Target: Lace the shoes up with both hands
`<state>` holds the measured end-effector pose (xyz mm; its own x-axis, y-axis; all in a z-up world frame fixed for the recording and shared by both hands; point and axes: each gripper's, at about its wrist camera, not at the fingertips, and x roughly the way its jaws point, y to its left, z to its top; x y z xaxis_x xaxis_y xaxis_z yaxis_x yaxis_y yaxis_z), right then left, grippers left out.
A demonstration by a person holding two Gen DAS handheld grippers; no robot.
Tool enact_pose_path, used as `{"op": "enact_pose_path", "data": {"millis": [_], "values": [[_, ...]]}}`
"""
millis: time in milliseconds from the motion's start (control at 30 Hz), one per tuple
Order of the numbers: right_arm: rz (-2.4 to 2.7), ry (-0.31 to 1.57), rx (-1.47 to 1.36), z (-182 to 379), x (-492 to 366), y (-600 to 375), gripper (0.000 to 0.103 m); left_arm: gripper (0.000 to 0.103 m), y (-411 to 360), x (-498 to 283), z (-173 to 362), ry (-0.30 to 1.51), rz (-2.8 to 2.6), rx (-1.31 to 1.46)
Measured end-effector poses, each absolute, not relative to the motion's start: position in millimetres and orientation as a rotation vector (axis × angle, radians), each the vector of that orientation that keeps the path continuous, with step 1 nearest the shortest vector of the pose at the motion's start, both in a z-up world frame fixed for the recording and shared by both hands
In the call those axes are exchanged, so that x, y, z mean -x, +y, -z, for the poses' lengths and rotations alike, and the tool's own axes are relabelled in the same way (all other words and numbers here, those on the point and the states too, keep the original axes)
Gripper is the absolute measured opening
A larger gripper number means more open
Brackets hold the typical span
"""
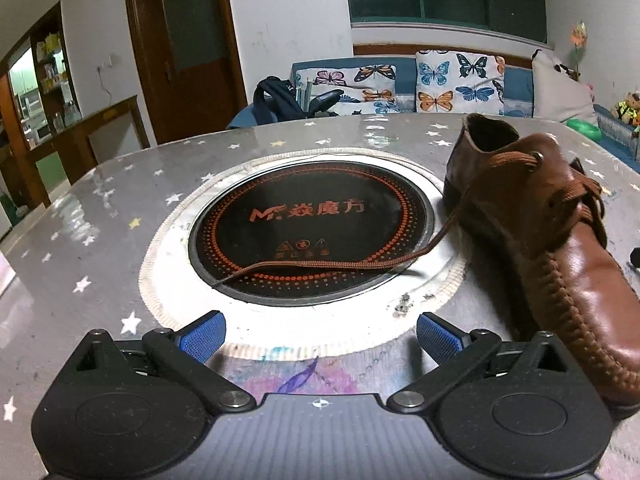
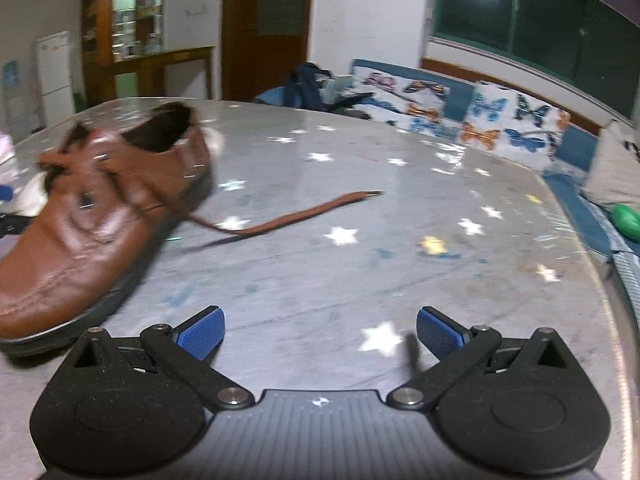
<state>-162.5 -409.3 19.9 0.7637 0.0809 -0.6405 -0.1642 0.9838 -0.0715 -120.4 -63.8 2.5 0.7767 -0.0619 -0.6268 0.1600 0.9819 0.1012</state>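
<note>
L tongs [image 1: 320,338] wide apart, hold nothing | R tongs [image 2: 320,334] wide apart, hold nothing | laces [image 1: 340,265] loose

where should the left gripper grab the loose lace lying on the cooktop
Probably near its free end, a little behind the dark tip. That stretch lies flat and alone on the black cooktop, clear of the shoe. The left gripper stands open just in front of it, so come down from above, fingers either side of the lace, across its length.
</note>
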Motion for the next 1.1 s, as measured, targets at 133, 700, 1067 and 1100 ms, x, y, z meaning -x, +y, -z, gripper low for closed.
{"op": "enact_pose_path", "data": {"millis": [133,700,1067,1100], "values": [[-0.064,0.691,0.087,-18,149,-429,0.103,0.103,-56,105,2,0.698,0.127,-0.114],[0.048,0.702,-0.034,-9,110,-476,0.103,0.103,-36,49,11,0.711,0.165,-0.082],[0.064,0.703,-0.035,-8,107,-480,0.103,0.103,-32,33,11,0.713,0.159,-0.074],[0.065,0.703,-0.034,-8,107,-480,0.103,0.103,-32,33,11,0.713,0.158,-0.074]]}}
